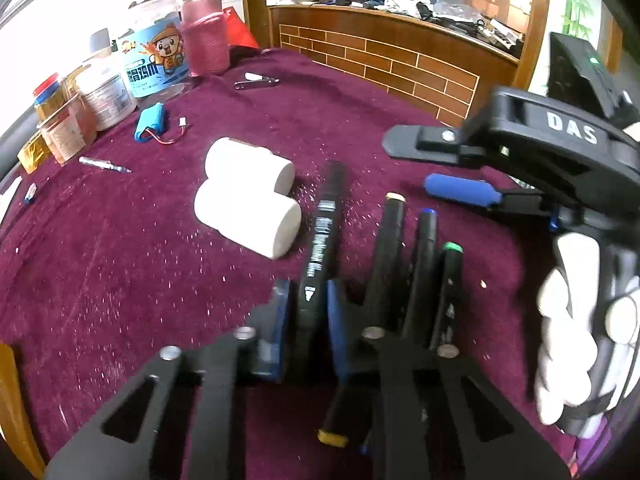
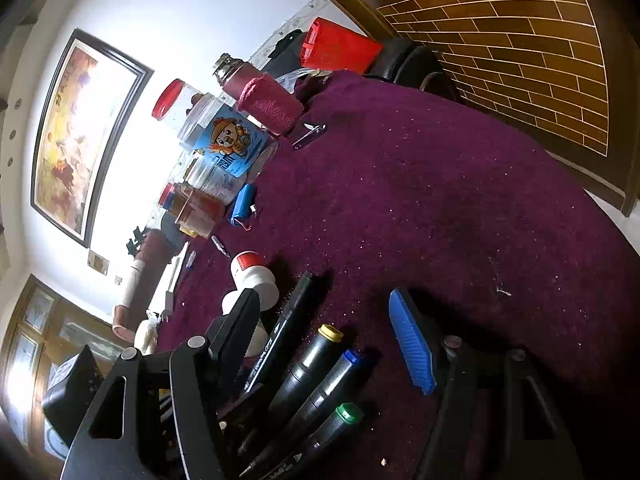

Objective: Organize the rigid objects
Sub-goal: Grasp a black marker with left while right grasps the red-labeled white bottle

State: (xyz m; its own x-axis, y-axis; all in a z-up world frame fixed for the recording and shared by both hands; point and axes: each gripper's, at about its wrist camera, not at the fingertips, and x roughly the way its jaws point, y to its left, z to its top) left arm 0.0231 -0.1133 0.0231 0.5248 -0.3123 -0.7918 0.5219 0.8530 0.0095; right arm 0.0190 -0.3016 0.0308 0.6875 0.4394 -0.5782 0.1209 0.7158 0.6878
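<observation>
My left gripper [image 1: 308, 304] is shut on a black marker [image 1: 322, 232] with white lettering, its tip pointing away over the maroon tablecloth [image 1: 120, 264]. Three more black markers lie side by side to its right: yellow-capped [image 1: 386, 256], blue-capped [image 1: 422, 264], green-capped [image 1: 450, 292]. My right gripper [image 1: 404, 162] hovers open above and beyond them. In the right wrist view the same markers [image 2: 316, 364] lie between my right gripper's spread fingers [image 2: 412, 344], and the lettered marker [image 2: 286, 328] sits leftmost.
Two white cylinders [image 1: 248, 196] lie just left of the markers. A blue battery pack [image 1: 150, 122], a small pen [image 1: 104, 164], nail clippers [image 1: 256, 82], jars [image 1: 154, 56] and a pink-sleeved flask [image 1: 204, 32] crowd the table's far left. A wooden counter [image 1: 392, 52] stands behind.
</observation>
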